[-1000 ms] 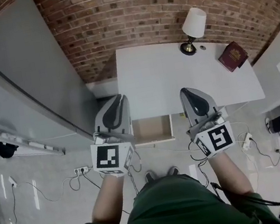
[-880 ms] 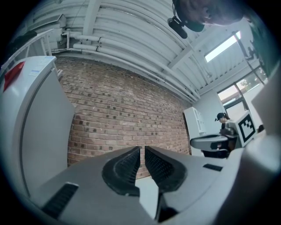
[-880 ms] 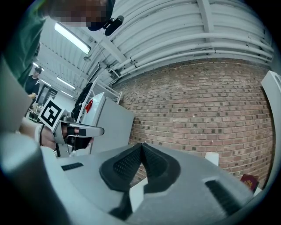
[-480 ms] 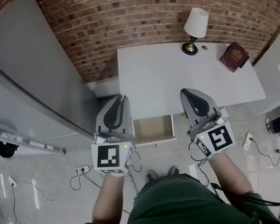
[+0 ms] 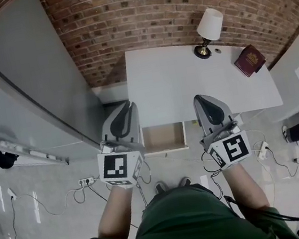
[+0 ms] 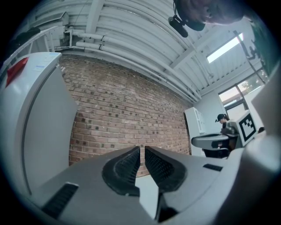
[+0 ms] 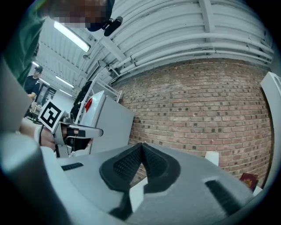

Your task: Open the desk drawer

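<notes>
Since the drawer (image 5: 163,137) already stands pulled out under the front edge of the white desk (image 5: 189,86), at twelve o'clock from the person's shoes (image 5: 171,185), neither tool has anything to hold: the left gripper (image 5: 129,104) has its jaws a sliver apart on nothing, and the right gripper (image 5: 198,98) has its tips pressed together, empty. Both forearms (image 5: 116,213) reach forward side by side, roughly level, flanking the drawer at eleven and one o'clock, noses toward the brick wall (image 5: 148,13). I'd judge the opening done and the hands simply parked clear
</notes>
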Demonstrator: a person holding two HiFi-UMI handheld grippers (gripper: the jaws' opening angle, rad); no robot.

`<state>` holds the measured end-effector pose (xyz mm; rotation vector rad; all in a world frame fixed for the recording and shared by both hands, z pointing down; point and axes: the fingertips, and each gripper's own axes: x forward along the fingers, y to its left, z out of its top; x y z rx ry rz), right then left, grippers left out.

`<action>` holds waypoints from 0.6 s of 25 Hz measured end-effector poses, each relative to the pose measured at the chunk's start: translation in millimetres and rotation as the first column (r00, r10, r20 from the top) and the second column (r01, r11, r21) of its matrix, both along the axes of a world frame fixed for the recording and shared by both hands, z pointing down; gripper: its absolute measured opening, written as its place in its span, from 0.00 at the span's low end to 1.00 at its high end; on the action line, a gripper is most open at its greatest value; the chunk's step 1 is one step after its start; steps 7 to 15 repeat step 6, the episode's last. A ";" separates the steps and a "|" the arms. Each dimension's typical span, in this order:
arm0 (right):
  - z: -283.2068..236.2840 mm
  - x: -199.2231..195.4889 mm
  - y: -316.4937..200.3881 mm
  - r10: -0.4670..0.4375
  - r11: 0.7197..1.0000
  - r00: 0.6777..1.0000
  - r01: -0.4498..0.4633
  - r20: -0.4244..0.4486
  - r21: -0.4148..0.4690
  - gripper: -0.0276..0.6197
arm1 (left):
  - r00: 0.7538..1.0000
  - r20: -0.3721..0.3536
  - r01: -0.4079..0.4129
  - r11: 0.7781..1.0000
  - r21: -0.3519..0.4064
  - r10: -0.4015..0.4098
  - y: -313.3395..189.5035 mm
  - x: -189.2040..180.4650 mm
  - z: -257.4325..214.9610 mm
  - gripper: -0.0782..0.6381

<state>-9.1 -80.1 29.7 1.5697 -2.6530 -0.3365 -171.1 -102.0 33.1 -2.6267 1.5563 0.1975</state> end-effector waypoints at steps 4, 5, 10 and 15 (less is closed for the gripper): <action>2.4 -2.7 1.5 0.003 1.000 1.000 -0.003 0.001 0.000 0.04 | 1.000 -0.003 0.000 1.000 0.000 0.000 0.2 -2.5 1.6 0.16; 3.5 -3.1 2.2 0.004 1.000 1.000 -0.004 0.000 -0.001 0.04 | 1.000 -0.004 0.000 1.000 -0.001 0.000 0.6 -3.0 2.1 0.16; 4.6 -3.5 2.9 0.006 1.000 1.000 -0.006 0.000 -0.002 0.04 | 1.000 -0.005 0.000 1.000 -0.001 0.000 1.1 -3.5 2.6 0.15; 4.6 -3.5 2.9 0.006 1.000 1.000 -0.006 0.000 -0.002 0.04 | 1.000 -0.005 0.000 1.000 -0.001 0.000 1.1 -3.5 2.6 0.15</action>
